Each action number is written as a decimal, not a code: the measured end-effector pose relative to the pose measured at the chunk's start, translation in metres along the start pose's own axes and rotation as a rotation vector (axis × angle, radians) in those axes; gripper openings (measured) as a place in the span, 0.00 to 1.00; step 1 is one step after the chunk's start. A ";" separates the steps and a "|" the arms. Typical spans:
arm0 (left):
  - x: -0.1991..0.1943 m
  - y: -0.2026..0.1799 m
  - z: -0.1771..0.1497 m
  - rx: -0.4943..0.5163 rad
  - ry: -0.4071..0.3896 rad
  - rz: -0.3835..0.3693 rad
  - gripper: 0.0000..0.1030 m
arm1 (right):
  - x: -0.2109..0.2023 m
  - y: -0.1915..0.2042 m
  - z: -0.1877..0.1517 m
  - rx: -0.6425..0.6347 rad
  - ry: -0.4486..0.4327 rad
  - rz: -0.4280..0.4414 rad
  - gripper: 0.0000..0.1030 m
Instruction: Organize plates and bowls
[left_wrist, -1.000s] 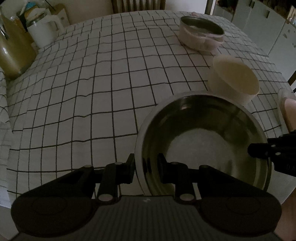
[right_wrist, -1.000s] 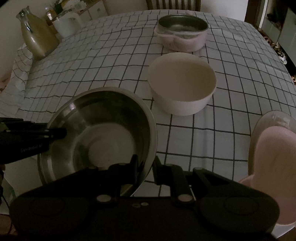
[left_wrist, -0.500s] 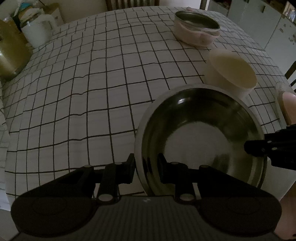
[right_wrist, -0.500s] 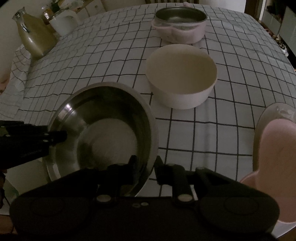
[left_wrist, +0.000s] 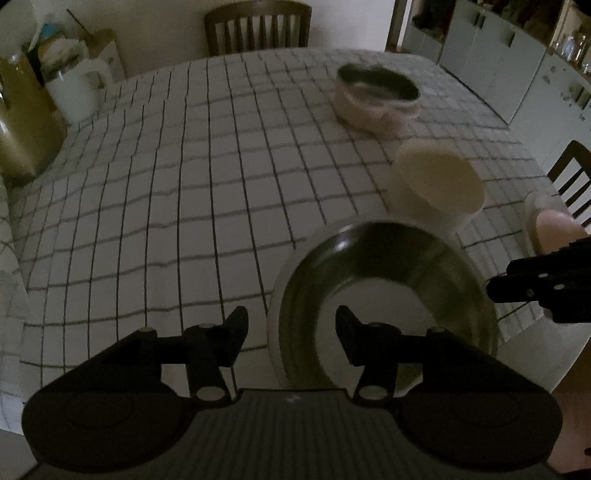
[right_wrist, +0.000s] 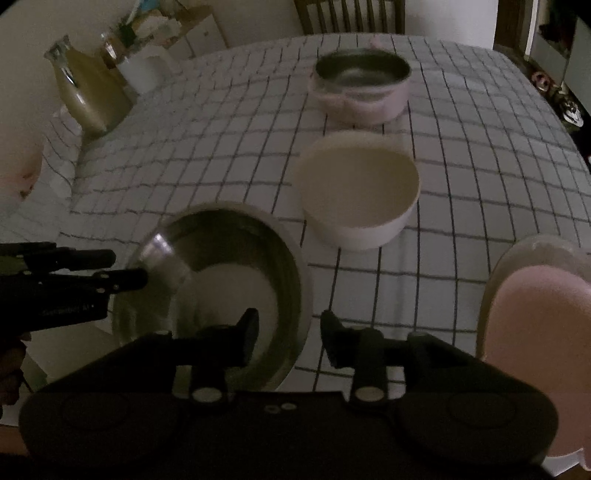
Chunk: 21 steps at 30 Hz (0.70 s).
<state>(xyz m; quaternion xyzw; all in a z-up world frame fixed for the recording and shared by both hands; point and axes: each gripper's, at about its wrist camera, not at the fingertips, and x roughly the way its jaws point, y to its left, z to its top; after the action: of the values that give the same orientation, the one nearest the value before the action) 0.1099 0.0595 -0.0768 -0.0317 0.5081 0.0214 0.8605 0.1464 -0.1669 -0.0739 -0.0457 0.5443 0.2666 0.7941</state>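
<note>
Steel bowl (left_wrist: 384, 295): a wide, shallow metal bowl with a pale outer rim and a dark, reflective inside; a bright glint sits on its left wall in the right wrist view (right_wrist: 210, 288). It rests on the near edge of the table, between the two grippers.
Left gripper (left_wrist: 291, 332): jaws spread wide, one finger on each side of the bowl's left rim, neither touching it.
Right gripper (right_wrist: 290, 338): jaws likewise wide apart, straddling the bowl's right rim without contact.
White bowl (right_wrist: 358, 195): deep, straight-walled, cream inside, standing just beyond the steel bowl to the right.
Pink bowl (right_wrist: 360, 88): pale pink outside with a metal liner, at the far side of the table.
Pink plate (right_wrist: 539, 328): a pink dish lying on a clear one at the near right edge, partly cut off by the frame.
Tablecloth (left_wrist: 184, 192): white with a thin dark grid, covering the whole table.
Far left corner: a white kettle (left_wrist: 79, 94) beside a yellowish glass jug (right_wrist: 86, 92).
Background: a wooden chair (left_wrist: 258, 26) at the far end; grey cabinets (left_wrist: 491, 55) to the far right.
</note>
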 end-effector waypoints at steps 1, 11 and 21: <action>-0.003 -0.001 0.003 -0.001 -0.010 -0.006 0.50 | -0.004 -0.001 0.002 -0.001 -0.007 0.006 0.40; -0.025 -0.016 0.037 0.024 -0.107 -0.028 0.57 | -0.039 -0.006 0.031 -0.015 -0.095 0.020 0.58; -0.035 -0.035 0.081 0.058 -0.205 -0.047 0.74 | -0.059 -0.024 0.064 -0.012 -0.174 -0.006 0.78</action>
<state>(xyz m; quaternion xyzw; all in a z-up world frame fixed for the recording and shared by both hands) 0.1662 0.0307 -0.0063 -0.0164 0.4169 -0.0101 0.9088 0.1961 -0.1858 -0.0009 -0.0288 0.4713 0.2704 0.8390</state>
